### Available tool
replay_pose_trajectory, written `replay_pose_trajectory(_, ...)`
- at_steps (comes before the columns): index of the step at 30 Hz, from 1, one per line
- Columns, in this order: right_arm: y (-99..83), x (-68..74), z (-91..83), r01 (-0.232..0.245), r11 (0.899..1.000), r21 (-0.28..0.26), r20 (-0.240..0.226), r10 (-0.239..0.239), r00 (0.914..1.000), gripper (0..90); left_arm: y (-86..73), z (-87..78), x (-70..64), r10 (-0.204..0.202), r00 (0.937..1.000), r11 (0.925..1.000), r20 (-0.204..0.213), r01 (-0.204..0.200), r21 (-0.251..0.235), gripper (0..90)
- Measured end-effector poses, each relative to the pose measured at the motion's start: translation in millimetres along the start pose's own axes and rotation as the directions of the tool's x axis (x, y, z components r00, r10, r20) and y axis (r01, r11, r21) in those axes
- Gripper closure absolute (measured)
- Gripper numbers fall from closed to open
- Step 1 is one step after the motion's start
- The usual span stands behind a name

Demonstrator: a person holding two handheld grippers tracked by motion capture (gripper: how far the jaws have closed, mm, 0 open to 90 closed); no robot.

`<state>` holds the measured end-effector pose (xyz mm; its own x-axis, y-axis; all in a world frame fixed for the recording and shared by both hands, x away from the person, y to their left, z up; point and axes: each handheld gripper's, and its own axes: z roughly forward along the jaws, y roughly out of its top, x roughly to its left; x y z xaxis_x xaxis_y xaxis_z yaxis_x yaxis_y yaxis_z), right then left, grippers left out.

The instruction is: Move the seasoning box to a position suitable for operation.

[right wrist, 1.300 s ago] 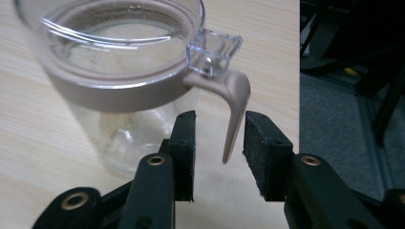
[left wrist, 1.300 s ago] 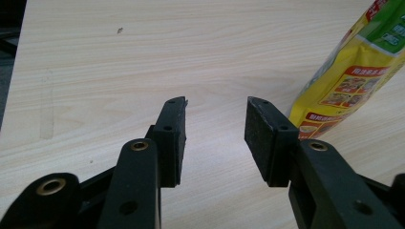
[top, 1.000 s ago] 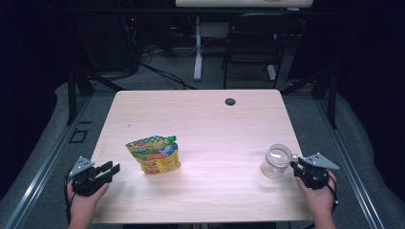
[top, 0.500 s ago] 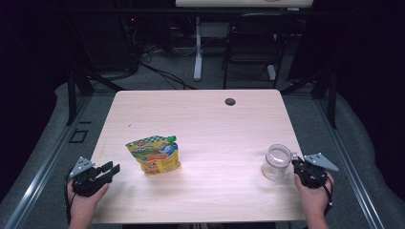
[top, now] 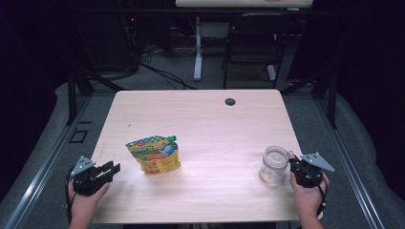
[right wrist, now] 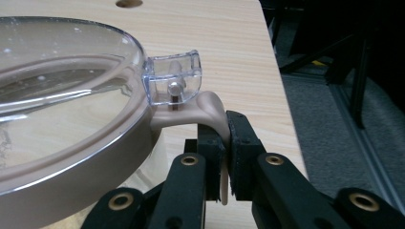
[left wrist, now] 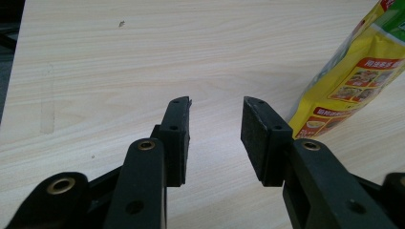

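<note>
Left claw [top: 109,169]: rests at the near left corner of the worktop [top: 200,119], held in the person's left hand [top: 83,202]; its jaws stand wide with bare wood between them, gripping nothing. It lies where it did a second ago.
Pouch [top: 154,155]: yellow and green spouted pouch, upright, left of the worktop's middle, near the left claw but apart from it; in the left gripper view it stands just past the right-hand jaw [left wrist: 353,81]. Unmoved.
Jar [top: 274,164]: clear jar with a beige-rimmed clear lid, upright near the worktop's right edge. Same spot as before.
Latch tab [right wrist: 212,112]: beige strap that comes off the lid's rim below a clear clip.
Right claw [right wrist: 224,143]: at the jar's right side, jaws narrow and clamped on the latch tab. A second ago it sat just beside the jar; it has since edged nearer, with the right hand [top: 305,195] behind it.
</note>
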<state>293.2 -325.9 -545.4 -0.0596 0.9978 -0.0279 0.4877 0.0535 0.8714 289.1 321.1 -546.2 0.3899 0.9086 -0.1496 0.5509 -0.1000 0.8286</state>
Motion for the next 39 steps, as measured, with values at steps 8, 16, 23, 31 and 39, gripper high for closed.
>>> replay_pose_trajectory(8,15.4,43.8,-7.0,0.037,0.999,-0.028,-0.059,-0.039,0.9975,85.8,1.2,-0.4,-4.1,0.008,0.9998,0.9999,0.02,-0.008,-0.012,63.3)
replay_pose_trajectory(16,16.1,87.8,-7.4,0.076,0.996,-0.042,-0.134,-0.08,0.9877,85.7,1.8,-2.3,-12.1,0.025,0.9989,0.9995,0.039,-0.025,-0.019,63.7)
replay_pose_trajectory(23,9.1,117.4,-3.6,0.138,0.989,-0.05,-0.169,-0.145,0.9748,85.6,2.1,-1.8,-20.9,0.034,0.998,0.9992,0.054,-0.033,-0.021,63.6)
replay_pose_trajectory(31,5.8,135.8,2.9,0.168,0.984,-0.055,-0.198,-0.176,0.9643,85.4,1.3,0.5,-30.0,0.056,0.996,0.9984,0.07,-0.056,-0.007,63.7)
replay_pose_trajectory(39,2.9,144.7,7.9,0.173,0.983,-0.066,-0.22,-0.184,0.9579,85.0,-0.9,-3.3,-32.7,0.057,0.9956,0.9984,0.075,-0.057,-0.004,63.3)
